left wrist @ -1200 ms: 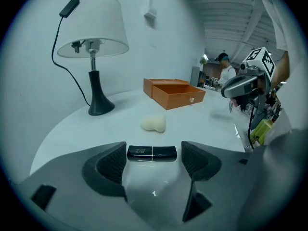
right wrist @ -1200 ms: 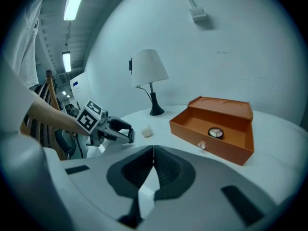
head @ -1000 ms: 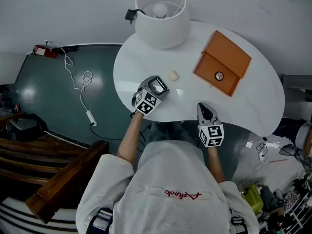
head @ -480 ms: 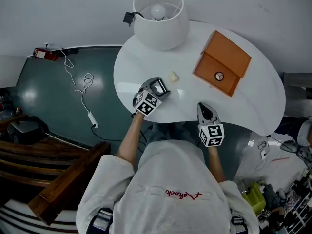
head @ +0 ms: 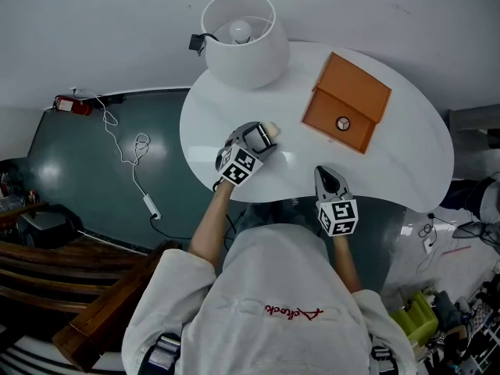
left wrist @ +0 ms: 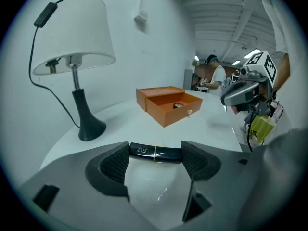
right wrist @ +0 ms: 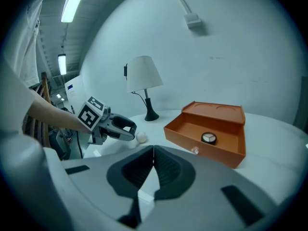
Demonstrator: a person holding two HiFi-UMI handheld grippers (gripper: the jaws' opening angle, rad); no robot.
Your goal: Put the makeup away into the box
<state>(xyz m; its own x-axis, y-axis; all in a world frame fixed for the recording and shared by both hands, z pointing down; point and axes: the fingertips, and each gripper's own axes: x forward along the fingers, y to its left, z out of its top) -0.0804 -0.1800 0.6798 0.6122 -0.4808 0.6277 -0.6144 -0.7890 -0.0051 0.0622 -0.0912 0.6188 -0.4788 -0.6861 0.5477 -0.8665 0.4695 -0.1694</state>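
Note:
An orange box (head: 348, 100) stands open on the white round table (head: 406, 170), with a round compact (head: 342, 123) in its drawer. My left gripper (head: 262, 131) is shut on a black "ZIB" makeup tube (left wrist: 155, 152), held end to end between its jaws. A cream sponge (head: 272, 128) lies right at that gripper's tip, mostly hidden behind the tube in the left gripper view. The right gripper view shows the box (right wrist: 211, 129), the compact (right wrist: 208, 138), the sponge (right wrist: 141, 137) and the left gripper (right wrist: 126, 127). My right gripper (head: 326, 172) hangs over the table's near edge, shut and empty (right wrist: 154, 150).
A white lamp (head: 238, 33) stands at the table's back left, its black base (left wrist: 89, 126) to the left of the box (left wrist: 168, 105). Cables (head: 133, 143) lie on the dark floor to the left. Wooden furniture (head: 94, 303) sits at lower left.
My left gripper has moved a little forward with the tube, closing on the cream sponge. The right gripper has stayed put. The head view has shifted slightly.

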